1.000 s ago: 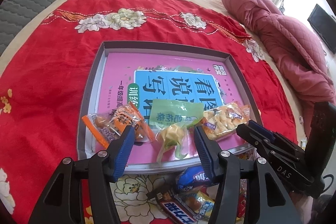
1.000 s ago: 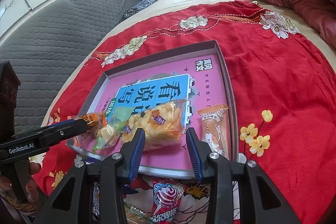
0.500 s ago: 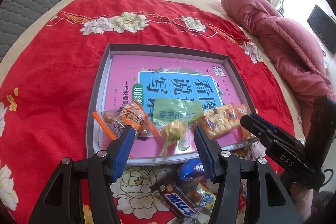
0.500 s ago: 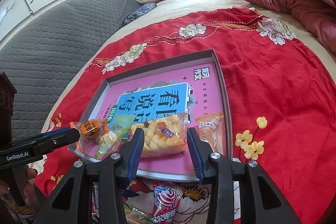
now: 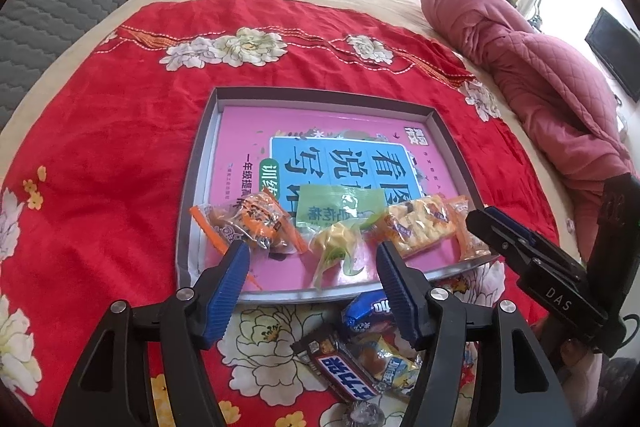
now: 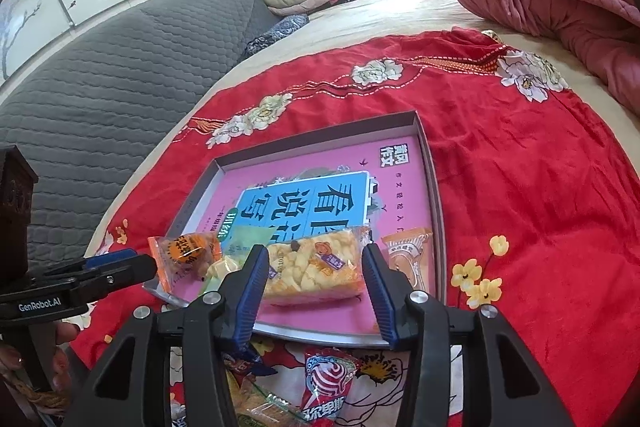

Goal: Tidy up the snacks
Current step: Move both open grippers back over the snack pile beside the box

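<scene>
1. Our left tool (image 5: 312,267) hangs at the bottom of its view with its blue pads spread and widening; nothing is pinched between them, and the green packet (image 5: 340,223) only lies beyond the gap.
2. Our right tool (image 6: 314,277) is likewise spread and opening, its pads standing either side of the yellow puffed-snack packet (image 6: 316,269) without pressing it, as far as we can see.
3. We judge the step in hand to be letting go: four packets now lie in a row along the near edge of the tray (image 5: 320,93), namely the orange packet (image 5: 248,223), the green one, the yellow one and a pale wafer packet (image 6: 408,255) at the right.
4. The tray sits mid-frame on the red cloth (image 5: 100,147) spread over the bed.
5. Next, we think, comes a reach for the loose pile at the bottom of both views: a dark chocolate bar (image 5: 340,367), a blue wrapper (image 5: 366,309) and a red lollipop packet (image 6: 326,383).
6. That calls for drawing both tools back towards the lower edge and tipping them down.
7. The pile is heaped and overlapping, so picking one wrapper cleanly may be awkward; the two tools also sit close together.
</scene>
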The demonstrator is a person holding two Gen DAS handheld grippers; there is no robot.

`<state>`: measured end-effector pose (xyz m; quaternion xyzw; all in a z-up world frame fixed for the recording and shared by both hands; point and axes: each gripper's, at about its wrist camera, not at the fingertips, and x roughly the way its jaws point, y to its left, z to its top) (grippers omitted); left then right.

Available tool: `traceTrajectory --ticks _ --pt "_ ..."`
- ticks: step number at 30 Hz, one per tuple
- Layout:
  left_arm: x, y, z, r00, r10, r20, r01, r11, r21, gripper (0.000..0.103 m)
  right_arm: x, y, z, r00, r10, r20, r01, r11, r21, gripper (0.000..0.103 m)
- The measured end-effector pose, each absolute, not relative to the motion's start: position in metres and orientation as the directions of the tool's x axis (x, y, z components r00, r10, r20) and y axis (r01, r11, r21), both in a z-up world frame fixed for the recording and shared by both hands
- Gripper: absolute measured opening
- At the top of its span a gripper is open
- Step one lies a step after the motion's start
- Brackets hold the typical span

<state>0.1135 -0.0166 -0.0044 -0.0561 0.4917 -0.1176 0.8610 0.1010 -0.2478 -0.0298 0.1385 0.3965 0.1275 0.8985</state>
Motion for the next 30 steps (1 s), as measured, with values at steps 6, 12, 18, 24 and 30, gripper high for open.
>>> traceTrajectory --ticks 6,12,18,24,30 --pt "0.107 -0.02 -0.002 0.486 -0.26 -0.834 0.161 0.965 -0.207 0.068 0.094 -0.252 -0.024 0.659 0.348 -0.667 -0.124 0.925 0.36 0.052" --pt "0.099 -0.021 -0.002 0.479 -0.26 -0.838 0.168 0.965 -0.203 0.068 0.085 -0.258 -0.019 0.664 0.346 -0.663 -0.117 0.924 0.365 0.053" --pt "0.093 -0.021 -0.004 0.47 -0.264 -0.843 0.177 0.963 -0.203 0.068 0.077 -0.261 -0.019 0.663 0.337 -0.669 -0.104 0.926 0.364 0.053" --pt "0.088 -0.023 -0.005 0.465 -0.275 -0.842 0.196 0.959 -0.205 0.068 0.07 -0.262 -0.023 0.65 0.327 -0.686 -0.083 0.928 0.364 0.053" --pt "0.084 -0.024 -0.009 0.452 -0.28 -0.847 0.208 0.956 -0.206 0.068 0.063 -0.257 -0.025 0.635 0.33 -0.699 -0.085 0.929 0.36 0.053"
